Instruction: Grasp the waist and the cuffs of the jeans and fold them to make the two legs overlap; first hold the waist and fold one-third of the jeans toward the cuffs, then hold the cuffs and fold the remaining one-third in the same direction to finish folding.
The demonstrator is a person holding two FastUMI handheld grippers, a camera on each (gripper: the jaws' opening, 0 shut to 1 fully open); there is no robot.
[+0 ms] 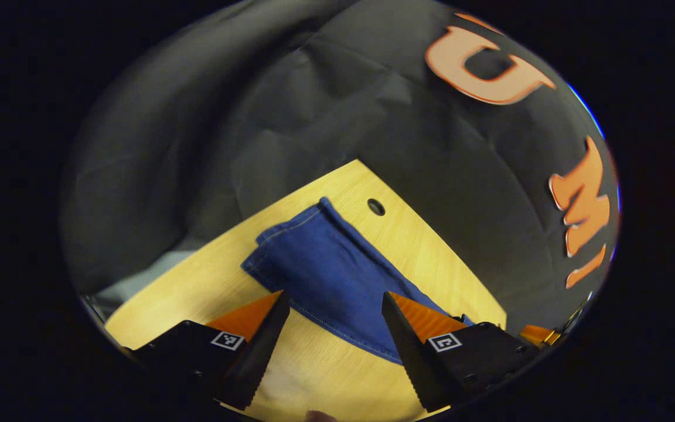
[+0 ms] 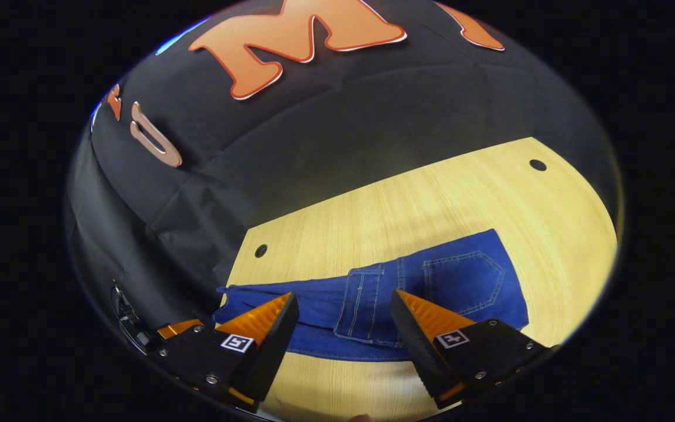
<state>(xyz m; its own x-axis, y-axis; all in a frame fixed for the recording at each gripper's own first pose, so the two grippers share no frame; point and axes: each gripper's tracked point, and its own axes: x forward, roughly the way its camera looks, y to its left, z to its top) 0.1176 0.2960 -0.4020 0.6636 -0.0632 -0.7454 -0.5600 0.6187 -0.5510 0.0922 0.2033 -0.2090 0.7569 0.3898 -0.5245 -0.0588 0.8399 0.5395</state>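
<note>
The jeans (image 2: pixel 372 305) lie flat on the wooden table (image 2: pixel 431 193), apparently with one leg already laid over the other, the back pocket showing toward the waist end in the right gripper view and the cuffs (image 1: pixel 290 234) reaching toward the far edge in the left gripper view. Both the left gripper (image 1: pixel 335 305) and the right gripper (image 2: pixel 344 308) hover above the denim with jaws apart, holding nothing. I judge the first one-third fold is about to start, so the next move calls for lowering onto the waist and pinching it before carrying it toward the cuffs
</note>
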